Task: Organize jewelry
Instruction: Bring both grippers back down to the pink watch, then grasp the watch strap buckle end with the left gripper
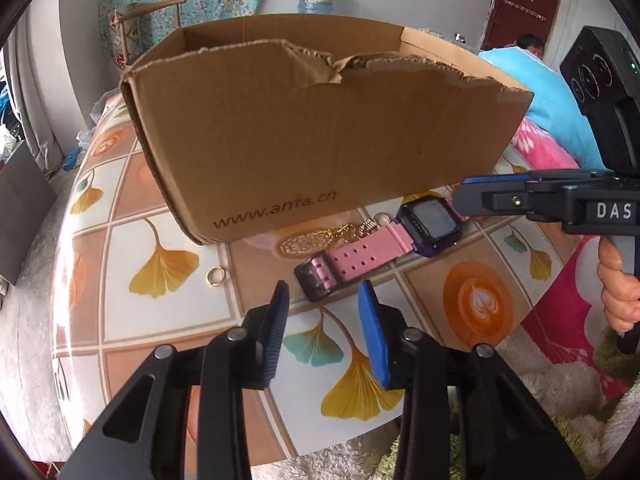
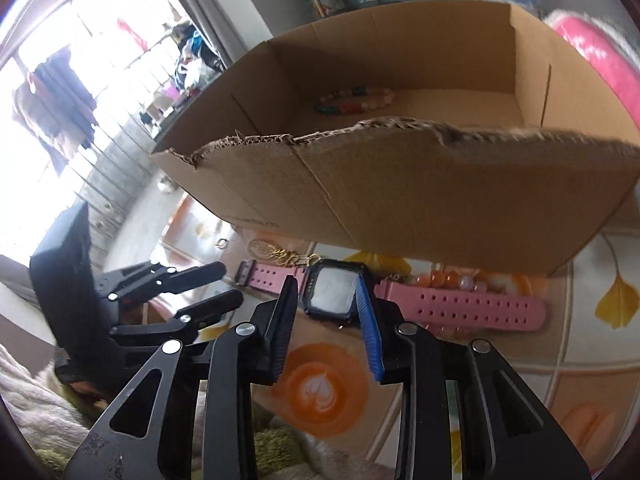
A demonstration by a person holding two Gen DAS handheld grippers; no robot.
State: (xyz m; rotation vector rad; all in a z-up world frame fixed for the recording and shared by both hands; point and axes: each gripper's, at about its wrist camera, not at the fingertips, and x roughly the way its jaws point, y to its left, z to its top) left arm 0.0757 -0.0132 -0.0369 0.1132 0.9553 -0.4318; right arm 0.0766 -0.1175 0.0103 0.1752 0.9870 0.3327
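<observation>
The pink-strapped watch [image 2: 336,292] lies on the surface in front of the cardboard box [image 2: 400,184]. Both claws, left claw [image 1: 322,304] and right claw [image 2: 326,300], are part-open and empty; the right should straddle the watch case squarely before squeezing.

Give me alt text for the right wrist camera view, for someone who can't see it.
The right gripper hovers with jaws apart, framing the face of a pink-strapped watch lying flat on a leaf-patterned table. Behind it stands an open cardboard box with a beaded bracelet inside; the left gripper reaches in from the left.
</observation>
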